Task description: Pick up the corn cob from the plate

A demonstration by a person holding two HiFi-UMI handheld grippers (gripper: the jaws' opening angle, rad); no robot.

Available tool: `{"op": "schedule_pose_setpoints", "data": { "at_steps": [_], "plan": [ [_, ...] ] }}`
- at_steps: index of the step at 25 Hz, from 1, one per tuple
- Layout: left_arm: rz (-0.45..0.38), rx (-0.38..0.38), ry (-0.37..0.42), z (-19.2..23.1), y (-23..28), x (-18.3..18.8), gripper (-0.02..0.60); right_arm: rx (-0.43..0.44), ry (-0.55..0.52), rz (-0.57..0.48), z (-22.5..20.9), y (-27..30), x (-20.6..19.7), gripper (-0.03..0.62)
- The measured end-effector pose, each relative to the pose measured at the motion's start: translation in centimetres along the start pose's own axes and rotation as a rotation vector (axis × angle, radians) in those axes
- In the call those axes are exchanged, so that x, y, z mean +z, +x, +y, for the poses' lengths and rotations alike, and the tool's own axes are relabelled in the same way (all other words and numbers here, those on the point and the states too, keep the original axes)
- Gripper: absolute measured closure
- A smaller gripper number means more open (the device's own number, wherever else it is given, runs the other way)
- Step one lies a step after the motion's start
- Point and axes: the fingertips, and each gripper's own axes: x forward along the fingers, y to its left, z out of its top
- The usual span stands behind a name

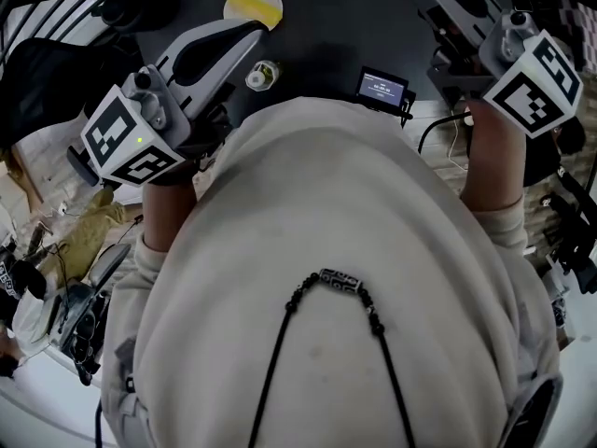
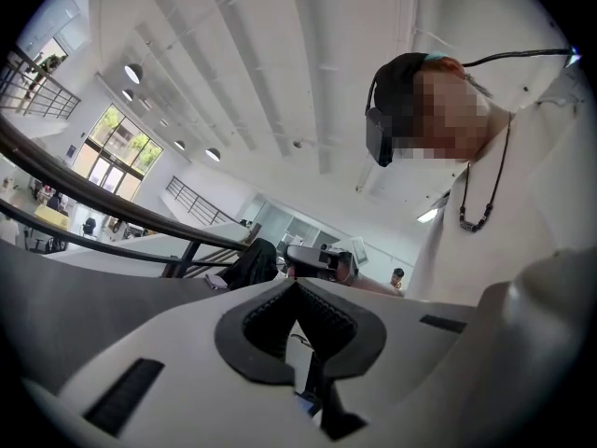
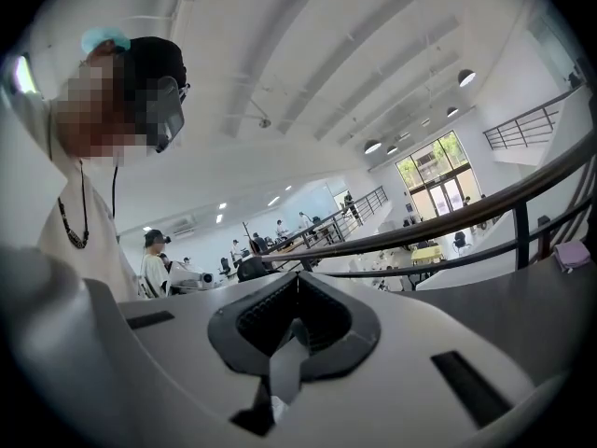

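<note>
A yellow corn cob (image 1: 252, 4) lies on a small white plate (image 1: 262, 15) at the far edge of the dark table (image 1: 326, 26) in the head view. My left gripper (image 1: 244, 34) is held level at chest height, its tips just short of the plate. In the left gripper view its jaws (image 2: 297, 281) meet with nothing between them. My right gripper (image 3: 297, 274) is also shut and empty. Its marker cube (image 1: 534, 80) shows at the upper right of the head view. Both gripper views look out across the hall, so neither shows the corn.
A small round jar (image 1: 263, 74) and a little black device with a lit screen (image 1: 382, 87) sit on the table near my chest. Cables and loose gear (image 1: 75, 297) crowd the floor at the left. My pale sweater fills the middle of the head view.
</note>
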Motion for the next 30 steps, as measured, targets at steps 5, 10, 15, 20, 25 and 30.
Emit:
{"op": "schedule_pose_setpoints", "data": {
  "at_steps": [5,10,15,20,25,30],
  "plan": [
    [-0.015,0.021,-0.007,0.2,-0.6,0.0,0.581,0.004,-0.045,0.064,0.2,0.7,-0.7,0.578],
    [-0.024,0.071,-0.023,-0.7,-2.1,2.2,0.58,0.043,-0.046,0.107,1.7,2.2,1.1,0.578],
    [-0.05,0.123,-0.037,-1.7,-3.0,1.9,0.581,0.089,-0.053,0.147,2.4,2.8,1.1,0.577],
    [-0.078,0.175,-0.065,-1.3,-4.9,0.9,0.581,0.121,-0.058,0.225,2.5,5.1,-1.0,0.577],
    [-0.11,0.22,-0.09,-1.3,-6.5,0.6,0.581,0.148,-0.068,0.279,2.7,7.3,-1.9,0.577],
    [-0.134,0.275,-0.117,-1.2,-8.0,0.0,0.581,0.172,-0.084,0.323,2.8,9.3,-2.1,0.577]
  ]
}}
